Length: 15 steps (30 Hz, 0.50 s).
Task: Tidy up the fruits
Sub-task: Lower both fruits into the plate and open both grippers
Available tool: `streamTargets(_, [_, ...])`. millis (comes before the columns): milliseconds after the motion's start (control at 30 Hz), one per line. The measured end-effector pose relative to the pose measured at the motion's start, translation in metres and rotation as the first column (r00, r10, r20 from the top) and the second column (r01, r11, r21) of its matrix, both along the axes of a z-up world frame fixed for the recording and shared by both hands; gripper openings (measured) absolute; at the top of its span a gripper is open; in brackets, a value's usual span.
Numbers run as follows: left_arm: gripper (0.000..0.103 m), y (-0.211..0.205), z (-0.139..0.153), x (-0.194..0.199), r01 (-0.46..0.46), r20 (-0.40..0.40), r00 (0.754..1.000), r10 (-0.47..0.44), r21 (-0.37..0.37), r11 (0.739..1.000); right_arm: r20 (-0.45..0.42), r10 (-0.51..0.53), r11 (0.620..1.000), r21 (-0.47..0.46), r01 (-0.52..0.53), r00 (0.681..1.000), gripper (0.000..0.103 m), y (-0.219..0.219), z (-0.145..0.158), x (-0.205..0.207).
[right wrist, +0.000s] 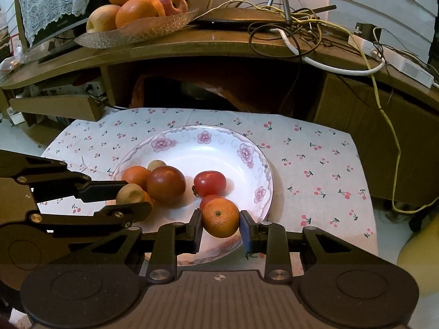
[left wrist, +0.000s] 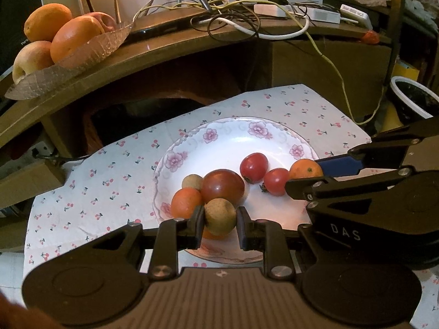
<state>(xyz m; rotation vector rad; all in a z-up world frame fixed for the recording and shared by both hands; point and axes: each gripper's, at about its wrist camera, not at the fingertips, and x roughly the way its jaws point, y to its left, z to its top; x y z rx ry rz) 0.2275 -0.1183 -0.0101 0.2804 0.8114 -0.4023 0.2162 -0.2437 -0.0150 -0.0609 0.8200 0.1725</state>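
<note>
A white plate with pink flowers [left wrist: 175,161] [right wrist: 162,142] holds small fruits. My left gripper [left wrist: 220,226] [right wrist: 134,196] is shut on a tan round fruit [left wrist: 220,216] [right wrist: 129,193] at the plate's near left. My right gripper [right wrist: 221,229] [left wrist: 306,176], with one blue pad, is shut on a small orange [right wrist: 221,217] [left wrist: 306,168] at the near right. In the plate lie a dark red tomato [left wrist: 223,186] [right wrist: 166,182], a red tomato [left wrist: 253,167] [right wrist: 210,183], a smaller red tomato [left wrist: 276,181], another small orange [left wrist: 186,202] [right wrist: 136,176] and a second tan fruit [left wrist: 192,181] [right wrist: 156,164].
The plate rests on a cherry-print cloth [left wrist: 109,181] [right wrist: 315,159]. Behind it a curved wooden shelf [left wrist: 170,46] [right wrist: 192,44] carries a glass dish [left wrist: 90,49] [right wrist: 142,31] of oranges and apples, tangled cables [right wrist: 301,27] and a white power strip [right wrist: 397,60]. A white-rimmed pot [left wrist: 411,96] stands far right.
</note>
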Motion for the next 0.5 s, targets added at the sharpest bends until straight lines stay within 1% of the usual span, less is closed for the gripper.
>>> streamTargets(500, [0.029, 0.0014, 0.0005, 0.0005, -0.010, 0.014, 1.000, 0.010, 0.011, 1.000, 0.005, -0.006, 1.000, 0.000, 0.006, 1.000, 0.033, 0.0014, 0.0002, 0.0017])
